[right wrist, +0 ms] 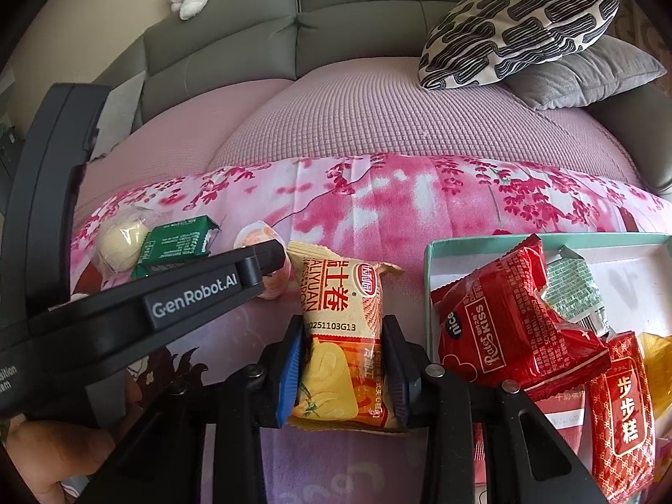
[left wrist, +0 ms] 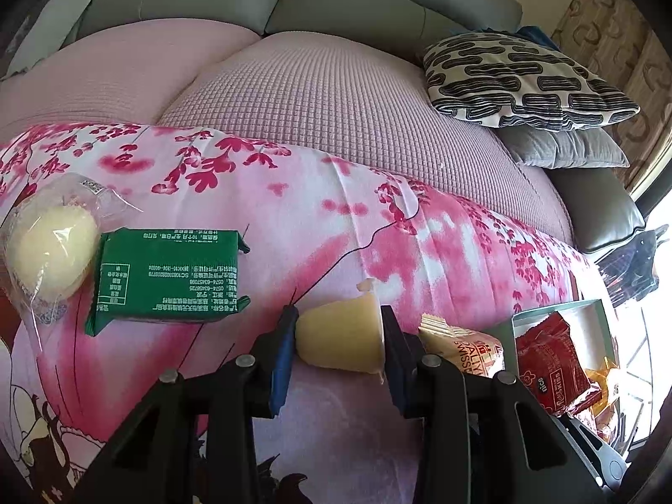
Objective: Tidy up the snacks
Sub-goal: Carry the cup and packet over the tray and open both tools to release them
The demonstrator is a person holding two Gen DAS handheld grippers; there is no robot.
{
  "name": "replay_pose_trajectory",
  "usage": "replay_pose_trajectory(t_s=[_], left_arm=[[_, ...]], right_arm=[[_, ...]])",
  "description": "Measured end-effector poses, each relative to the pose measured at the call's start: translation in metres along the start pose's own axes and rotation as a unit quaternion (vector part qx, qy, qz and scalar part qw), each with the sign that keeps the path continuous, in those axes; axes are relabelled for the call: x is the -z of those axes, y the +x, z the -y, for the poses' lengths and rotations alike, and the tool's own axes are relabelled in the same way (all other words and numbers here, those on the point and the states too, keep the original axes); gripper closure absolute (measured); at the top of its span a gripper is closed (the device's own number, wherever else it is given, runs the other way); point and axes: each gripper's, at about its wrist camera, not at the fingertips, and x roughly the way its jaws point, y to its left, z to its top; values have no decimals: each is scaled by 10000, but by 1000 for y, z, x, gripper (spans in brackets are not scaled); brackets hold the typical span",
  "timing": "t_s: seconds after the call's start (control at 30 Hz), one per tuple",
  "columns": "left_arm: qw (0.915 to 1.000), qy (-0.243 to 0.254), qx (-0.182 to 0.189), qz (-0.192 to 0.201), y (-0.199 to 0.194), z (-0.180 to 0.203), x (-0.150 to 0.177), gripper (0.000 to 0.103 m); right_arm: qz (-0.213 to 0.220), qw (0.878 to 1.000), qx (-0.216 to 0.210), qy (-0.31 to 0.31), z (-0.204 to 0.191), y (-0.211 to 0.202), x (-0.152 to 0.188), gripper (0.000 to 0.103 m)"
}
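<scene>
At the far left of the flowered pink cloth [left wrist: 294, 218] lies a pale round cake in a clear wrapper [left wrist: 48, 248], and just to its right, touching it, a green snack packet [left wrist: 168, 273] lies flat with its printed back up. Right of the packet, near the middle of the cloth, the left tongs [left wrist: 338, 342] are closed on a small yellow jelly cup [left wrist: 342, 336]. The cup lies on its side, one blue-edged pad against its narrow base and the other against its wide sealed rim. In the right wrist view, a person's hand [right wrist: 46, 458] grips the black handle of these tongs at the near left.

Just right of the cup lies a yellow Swiss roll packet [right wrist: 342, 336], lengthwise towards the sofa. The right tongs [right wrist: 344, 374] are closed on its near half, the pads pressing in on both long sides so that the wrapper bulges between them.

Further right, on the near right part of the cloth, sits a shallow mint-green box [right wrist: 428, 269]. Inside it a red Kiss packet [right wrist: 500, 315] leans against the left wall, with a silvery green packet [right wrist: 575, 290] behind it and a red and gold packet [right wrist: 621, 416] nearer the camera.

Beyond the cloth is a pink waffle sofa cover [left wrist: 336, 96], and at the far right a black-and-white patterned cushion [left wrist: 521, 80] rests on a grey cushion [left wrist: 563, 147].
</scene>
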Motion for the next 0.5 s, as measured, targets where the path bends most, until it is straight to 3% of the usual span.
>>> replay_pose_trajectory(t_s=[0.5], left_arm=[[9988,52,93,469,-35,6,-6,64]], right_arm=[[338,9993,-119,79,-2,-28,-7,65]])
